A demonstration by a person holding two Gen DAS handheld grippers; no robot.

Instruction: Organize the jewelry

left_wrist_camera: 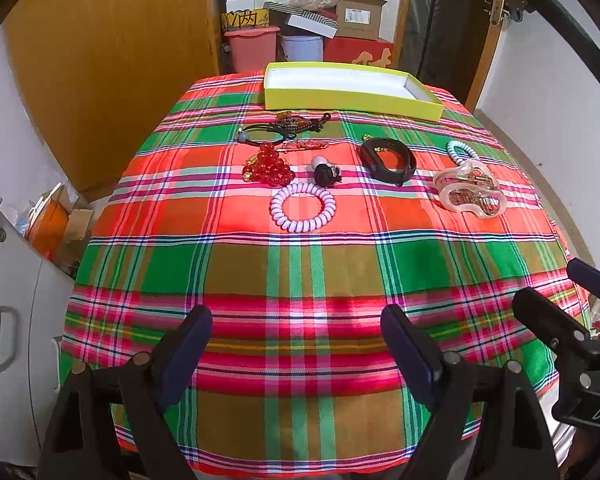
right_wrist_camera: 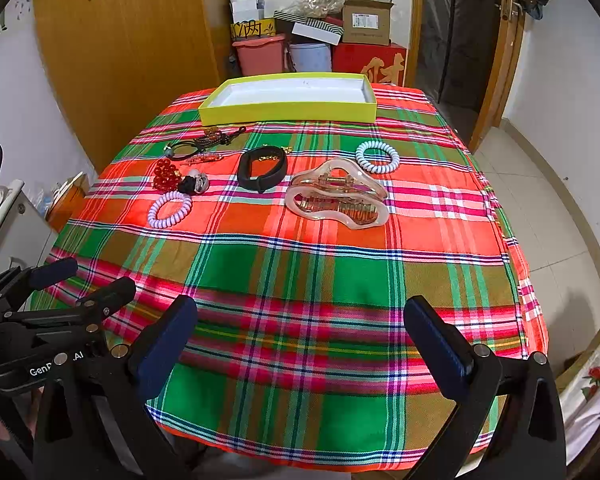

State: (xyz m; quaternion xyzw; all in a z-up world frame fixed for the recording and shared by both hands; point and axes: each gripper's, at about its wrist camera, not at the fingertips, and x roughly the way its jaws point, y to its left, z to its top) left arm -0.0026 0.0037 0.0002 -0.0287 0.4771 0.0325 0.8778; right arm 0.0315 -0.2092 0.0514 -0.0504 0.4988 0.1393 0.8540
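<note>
A yellow box with a white inside stands empty at the table's far edge. In front of it lie a pink clear hair claw, a black band, a lilac coil tie, a white-blue coil tie, red beads, a black-and-white charm and dark cord bracelets. My left gripper and right gripper are open and empty above the near edge.
A plaid cloth covers the table. Boxes and buckets are stacked behind it beside a wooden wardrobe. A white cabinet stands at the left. A doorway and tiled floor are at the right.
</note>
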